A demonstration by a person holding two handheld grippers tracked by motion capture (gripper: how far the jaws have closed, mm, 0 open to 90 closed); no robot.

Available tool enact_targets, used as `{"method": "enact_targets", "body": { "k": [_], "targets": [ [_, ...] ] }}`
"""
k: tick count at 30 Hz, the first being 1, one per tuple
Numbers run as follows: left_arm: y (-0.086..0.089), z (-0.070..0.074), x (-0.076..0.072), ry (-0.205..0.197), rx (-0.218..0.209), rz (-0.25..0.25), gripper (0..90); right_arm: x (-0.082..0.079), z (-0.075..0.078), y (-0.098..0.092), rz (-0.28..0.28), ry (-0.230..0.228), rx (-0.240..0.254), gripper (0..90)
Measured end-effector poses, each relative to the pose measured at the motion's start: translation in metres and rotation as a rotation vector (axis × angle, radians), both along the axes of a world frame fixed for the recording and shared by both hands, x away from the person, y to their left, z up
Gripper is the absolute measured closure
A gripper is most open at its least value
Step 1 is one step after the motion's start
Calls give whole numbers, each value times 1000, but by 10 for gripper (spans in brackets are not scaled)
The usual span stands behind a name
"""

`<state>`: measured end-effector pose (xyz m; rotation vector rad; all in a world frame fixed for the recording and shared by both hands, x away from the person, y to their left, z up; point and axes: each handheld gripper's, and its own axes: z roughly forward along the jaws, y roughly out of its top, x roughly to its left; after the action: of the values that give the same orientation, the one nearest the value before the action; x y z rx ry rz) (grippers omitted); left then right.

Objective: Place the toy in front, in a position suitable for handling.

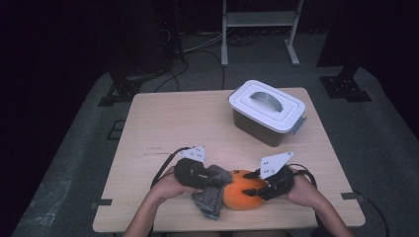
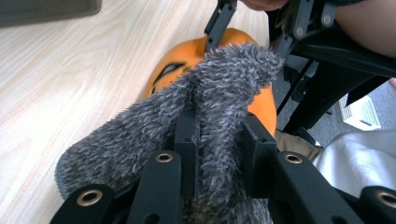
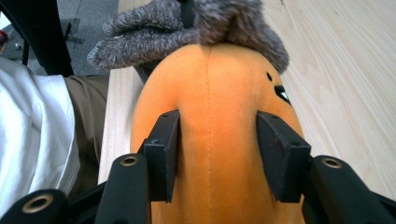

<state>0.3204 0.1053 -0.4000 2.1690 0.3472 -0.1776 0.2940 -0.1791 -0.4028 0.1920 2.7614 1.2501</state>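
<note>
Progress: wiping stage, partly through, as far as the scene lets you judge. Your left gripper [image 1: 210, 178] has its jaws clamped on a grey fuzzy cloth [image 2: 205, 116], pressed against the left side of an orange plush toy [image 1: 243, 195]. Your right gripper [image 1: 260, 186] straddles the toy from the other side, with both pads [image 3: 163, 154] sunk into its sides, so you hold it steady. Location: near edge of the wooden table [image 1: 163, 123], just in front of you, between your hands.

Remaining, by judgement: the toy's far flank and underside look untouched by the cloth. A lidded white bin [image 1: 267, 111] sits shut, well apart at the back right.

Item: toy, rounded, soft, bright orange, one centre seam, small black face markings. Cloth, shaggy pile, bunched, part trailing on the table.
</note>
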Motion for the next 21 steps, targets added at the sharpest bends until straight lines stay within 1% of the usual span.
{"method": "enact_targets", "body": {
  "k": [1, 2, 3, 4, 5, 6, 7, 8, 9, 10, 11, 14, 15, 17, 18, 19, 20, 21],
  "targets": [
    [0, -1, 0, 1, -2, -1, 715, 1, 0, -2, -2, 4, 3, 504],
    [-1, -1, 0, 4, -4, -1, 714, 3, 0, -8, -8, 19, 3, 500],
    [-3, -1, 0, -4, -18, -8, 714, 4, 0, -9, -11, 26, 4, 495],
    [-3, -1, 0, -4, -18, -8, 714, 5, 1, -10, -13, 33, 6, 482],
    [-5, -1, -1, 0, -32, -12, 715, 5, 1, -10, -17, 41, 7, 458],
    [-6, -1, 0, -1, -31, -14, 715, 5, 1, -10, -17, 41, 7, 458],
    [-9, -1, 0, -1, -30, -15, 716, 4, 4, -7, -21, 38, 3, 398],
    [-11, 0, 1, -4, -28, -13, 716, 3, 5, -6, -23, 40, -1, 377],
    [-11, 0, 1, -4, -28, -13, 716, 3, 5, -6, -23, 40, -1, 377],
    [-11, 1, 2, 0, -32, -14, 716, 2, 7, -4, -29, 50, -5, 351],
    [-13, 1, 2, 5, -41, -16, 716, -1, 11, 0, -38, 44, -10, 314],
    [-15, 2, 2, 7, -47, -27, 717, -3, 13, 4, -41, 37, -7, 294],
    [-18, 3, 1, 5, -43, -28, 717, -5, 14, 8, -50, 34, -21, 280],
    [-19, 3, 0, 2, -33, -24, 717, -6, 12, 11, -60, 19, -35, 287],
    [-19, 3, 0, 2, -33, -24, 717, -6, 12, 11, -60, 19, -35, 287],
    [-17, 1, 1, 4, -25, -21, 717, -6, 8, 15, -85, 23, -40, 321],
    [-17, 1, 1, 4, -25, -21, 717, -6, 8, 15, -85, 23, -40, 321],
    [-16, 0, 1, 7, -23, -17, 717, -8, 5, 19, -87, 4, -56, 414]
  ]
}}
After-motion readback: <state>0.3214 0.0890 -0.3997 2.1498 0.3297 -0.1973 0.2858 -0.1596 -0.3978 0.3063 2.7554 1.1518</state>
